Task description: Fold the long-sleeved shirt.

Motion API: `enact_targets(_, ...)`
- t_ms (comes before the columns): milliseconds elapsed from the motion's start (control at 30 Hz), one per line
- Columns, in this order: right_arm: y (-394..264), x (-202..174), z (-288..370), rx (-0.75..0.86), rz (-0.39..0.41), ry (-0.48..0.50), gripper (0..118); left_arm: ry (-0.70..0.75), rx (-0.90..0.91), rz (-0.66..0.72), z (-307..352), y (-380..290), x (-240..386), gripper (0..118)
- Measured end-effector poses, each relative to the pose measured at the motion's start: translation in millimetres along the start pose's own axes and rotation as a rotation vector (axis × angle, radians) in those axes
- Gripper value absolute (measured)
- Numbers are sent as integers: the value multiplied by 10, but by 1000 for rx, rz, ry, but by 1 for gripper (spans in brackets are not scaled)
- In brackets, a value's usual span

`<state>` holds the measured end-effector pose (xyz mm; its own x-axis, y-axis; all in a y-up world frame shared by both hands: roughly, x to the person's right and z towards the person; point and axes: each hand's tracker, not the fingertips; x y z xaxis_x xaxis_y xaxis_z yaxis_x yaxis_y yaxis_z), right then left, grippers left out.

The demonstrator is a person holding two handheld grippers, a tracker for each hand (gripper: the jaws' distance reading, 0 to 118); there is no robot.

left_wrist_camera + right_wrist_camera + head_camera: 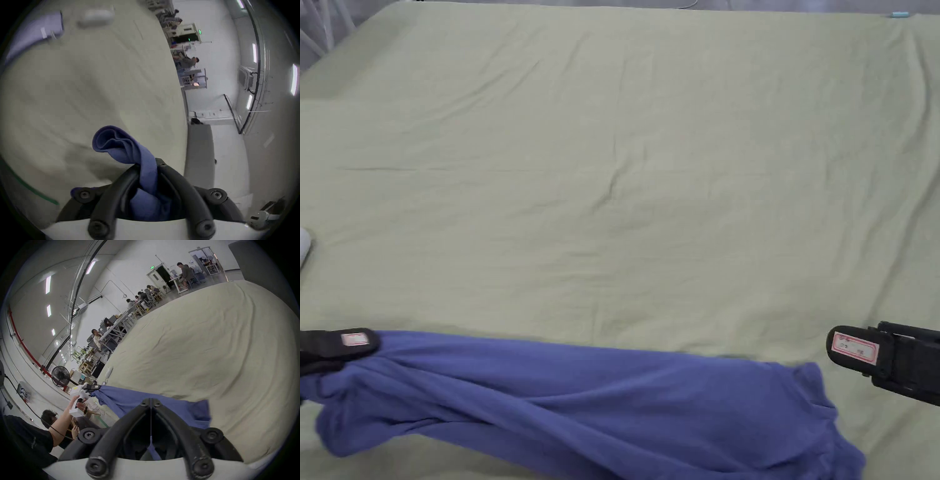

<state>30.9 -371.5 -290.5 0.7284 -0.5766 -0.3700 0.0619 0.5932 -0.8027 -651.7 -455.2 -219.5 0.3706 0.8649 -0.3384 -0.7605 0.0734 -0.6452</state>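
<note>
Each black gripper had a small white sticker with a red edge on its tip, but the marks on the stickers were too small to read. The blue shirt lay bunched in a long heap along the near edge of the green sheet. The left gripper was at the shirt's left end, and in the left gripper view its 2 jaws were squeezed tight on a ribbed blue fold of the shirt that stuck out past the tips. The right gripper was over the sheet just to the right of the shirt's other end and not touching it. In the right gripper view its jaws were closed, tip to tip, with 1 thin blue thread hanging between them. The shirt lay on the sheet just past those tips. A green sign glowed over a far door, too small to read.
</note>
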Motion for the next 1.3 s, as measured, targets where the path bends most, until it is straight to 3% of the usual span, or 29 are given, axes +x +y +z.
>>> enact_targets(133, -19, -87, 27, 4, 25, -7, 0, 246, 62, -192, 330, -126, 407, 2)
enact_targets(233, -47, -124, 70, -11, 26, -52, 0, 284, 20, -314, 160, -406, 916, 2)
enact_targets(400, -76, -142, 309, 4, -7, -85, 0, 252, -178, -546, -775, -1260, 1938, 2)
enact_targets(533, -110, -187, 581, 31, 29, -105, 0, 262, -421, -687, -1910, -1977, 2264, 2)
enact_targets(667, -162, -232, 784, 38, 53, -149, 0, 388, -551, -710, -2921, -2513, 2084, 3)
enact_targets(767, -217, -252, 906, 28, 45, -197, 0, 570, -613, -732, -3465, -2782, 1693, 8)
enact_targets(833, -256, -237, 992, 33, 44, -199, 0, 516, -588, -684, -3480, -2749, 1586, 10)
enact_targets(867, -275, -221, 1038, 41, 40, -190, 0, 490, -568, -627, -3422, -2718, 1637, 20)
enact_targets(933, -303, -177, 1085, 53, 15, -154, 0, 371, -578, -562, -3322, -2678, 1658, 76)
enact_targets(967, -311, -155, 1099, 55, -2, -138, 0, 291, -581, -539, -3256, -2688, 1675, 98)
enact_targets(1067, -333, -120, 1109, 66, -12, -101, 0, 181, -511, -532, -2909, -2776, 2013, 110)
enact_targets(1100, -318, -117, 1119, 60, -33, -89, 0, 76, -468, -536, -2747, -2774, 2128, 112)
enact_targets(1300, -256, -196, 1239, 120, -18, -42, 0, -238, -334, -529, -2036, -2673, 2653, 112)
